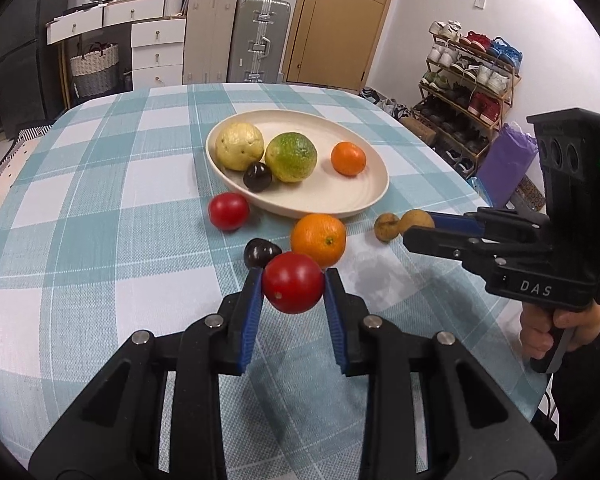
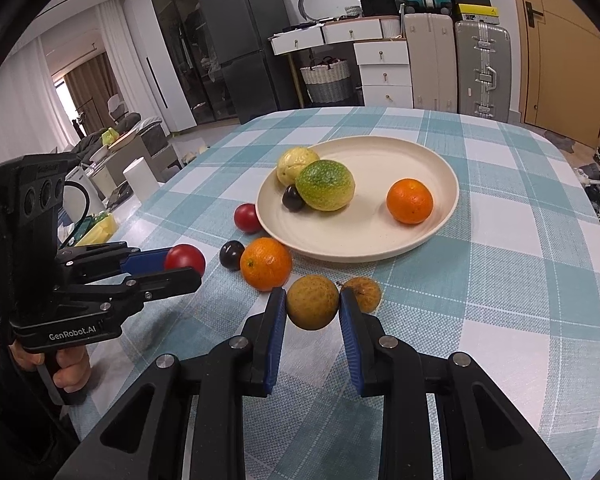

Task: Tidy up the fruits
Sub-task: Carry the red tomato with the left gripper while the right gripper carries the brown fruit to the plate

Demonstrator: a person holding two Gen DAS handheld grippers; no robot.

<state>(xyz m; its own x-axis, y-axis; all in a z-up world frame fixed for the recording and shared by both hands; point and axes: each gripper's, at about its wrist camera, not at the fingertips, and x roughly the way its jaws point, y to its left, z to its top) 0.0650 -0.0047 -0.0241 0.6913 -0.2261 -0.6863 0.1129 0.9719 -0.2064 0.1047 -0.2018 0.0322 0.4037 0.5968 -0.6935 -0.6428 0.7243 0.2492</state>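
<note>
I am pinching the red tomato (image 1: 293, 282) between the blue pads of my left gripper (image 1: 293, 286); it is sitting at the very tips, clear of the checked tablecloth (image 1: 100, 184), with the big orange (image 1: 318, 239) and a dark plum (image 1: 261, 252) just behind it. My right gripper (image 2: 313, 307) is pressing its pads on the brown round fruit (image 2: 312, 302), also held near the tips, while its twin, the second brown fruit (image 2: 363, 294), is lying just beside the right pad on the cloth.

Beyond them the cream plate (image 1: 352, 204) is waiting with a pale yellow fruit (image 1: 239, 146), a green citrus (image 1: 292, 157), a small orange (image 1: 348, 158) and another dark plum (image 1: 257, 176) already on it. A second red tomato (image 1: 228, 211) is resting just outside the rim.

Both fruits are round and smooth and I am gripping them far forward, so I judge they could squirt out if I squeeze harder or swing fast. To do this well I am planning to carry each one level and slowly over the rim, aim for the bare part of the plate between the citrus and the small orange, lower until the fruit is touching, and only then ease the pads apart. Taking one hand at a time should keep the grippers from meeting over the plate, and I should avoid nudging the big orange.
</note>
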